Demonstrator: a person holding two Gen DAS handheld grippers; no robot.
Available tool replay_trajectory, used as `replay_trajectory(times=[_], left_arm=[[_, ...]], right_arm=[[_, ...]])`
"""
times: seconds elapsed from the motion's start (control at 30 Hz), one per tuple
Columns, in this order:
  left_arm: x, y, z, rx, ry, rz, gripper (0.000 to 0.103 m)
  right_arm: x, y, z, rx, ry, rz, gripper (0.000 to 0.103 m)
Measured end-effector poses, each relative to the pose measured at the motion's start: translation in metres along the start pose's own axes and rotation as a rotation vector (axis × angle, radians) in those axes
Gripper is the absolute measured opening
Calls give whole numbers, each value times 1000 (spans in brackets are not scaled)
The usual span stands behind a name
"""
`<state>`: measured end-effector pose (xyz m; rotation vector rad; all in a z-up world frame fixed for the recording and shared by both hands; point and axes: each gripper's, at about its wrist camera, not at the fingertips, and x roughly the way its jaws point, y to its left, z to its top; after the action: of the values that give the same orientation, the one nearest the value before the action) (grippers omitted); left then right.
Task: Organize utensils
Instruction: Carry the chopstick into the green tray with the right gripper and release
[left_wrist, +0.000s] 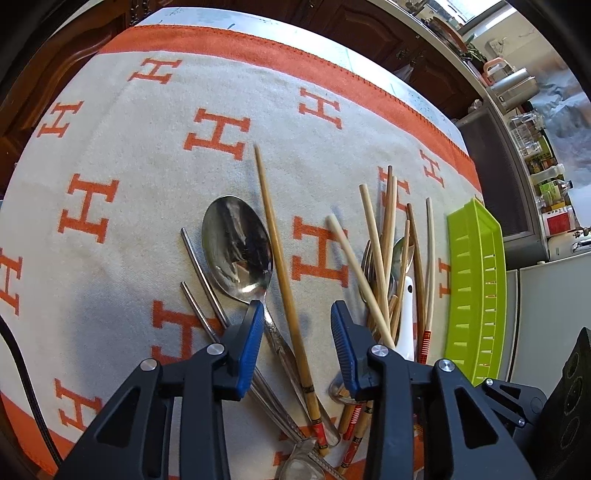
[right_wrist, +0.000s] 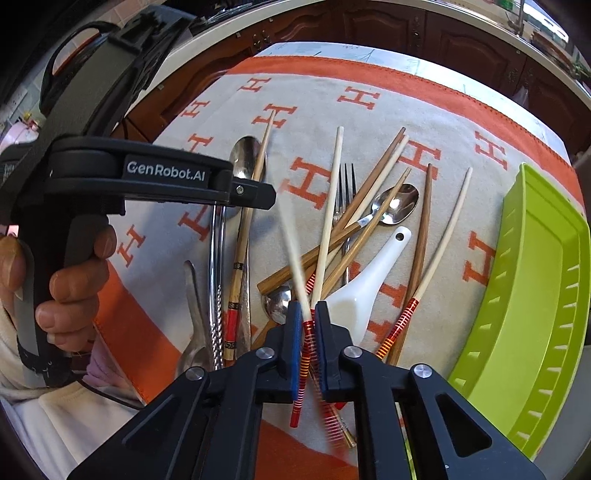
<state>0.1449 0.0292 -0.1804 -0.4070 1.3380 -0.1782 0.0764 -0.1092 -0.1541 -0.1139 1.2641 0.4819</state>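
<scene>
Utensils lie in a loose heap on a white cloth (left_wrist: 140, 158) printed with orange H letters. My left gripper (left_wrist: 297, 308) hovers open over a large steel spoon (left_wrist: 236, 251); the spoon's handle and a bamboo chopstick (left_wrist: 280, 266) run between its blue pads (left_wrist: 251, 343), untouched. Two metal chopsticks (left_wrist: 201, 269) lie to the left. My right gripper (right_wrist: 308, 308) is shut on a pale chopstick with a red striped end (right_wrist: 295, 258), lifted and blurred, above a white ceramic spoon (right_wrist: 365, 280), a fork (right_wrist: 345, 184) and a small spoon (right_wrist: 399, 203). A hand holds the left gripper (right_wrist: 258, 192) at the left.
A lime green slotted tray (left_wrist: 476, 295) (right_wrist: 535, 277) stands at the cloth's right edge. Dark wooden cabinets (right_wrist: 406, 26) run behind the table. A counter with jars and a metal pot (left_wrist: 513, 88) is at the far right. A black cable (left_wrist: 26, 373) hangs at the left.
</scene>
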Motion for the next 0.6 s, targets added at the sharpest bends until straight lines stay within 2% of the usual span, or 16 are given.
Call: replay_trajectory(times=[0.3, 0.47, 0.6], left_arm=[[1, 2, 0, 0, -1, 8, 35], [4, -3, 3, 5, 5, 13, 31], [5, -11, 6, 17, 5, 22, 29]], right_arm=[[-29, -22, -2, 123, -87, 74, 5], [-50, -36, -7, 195, -149, 104, 5], [-68, -54, -15, 271, -204, 100, 5]])
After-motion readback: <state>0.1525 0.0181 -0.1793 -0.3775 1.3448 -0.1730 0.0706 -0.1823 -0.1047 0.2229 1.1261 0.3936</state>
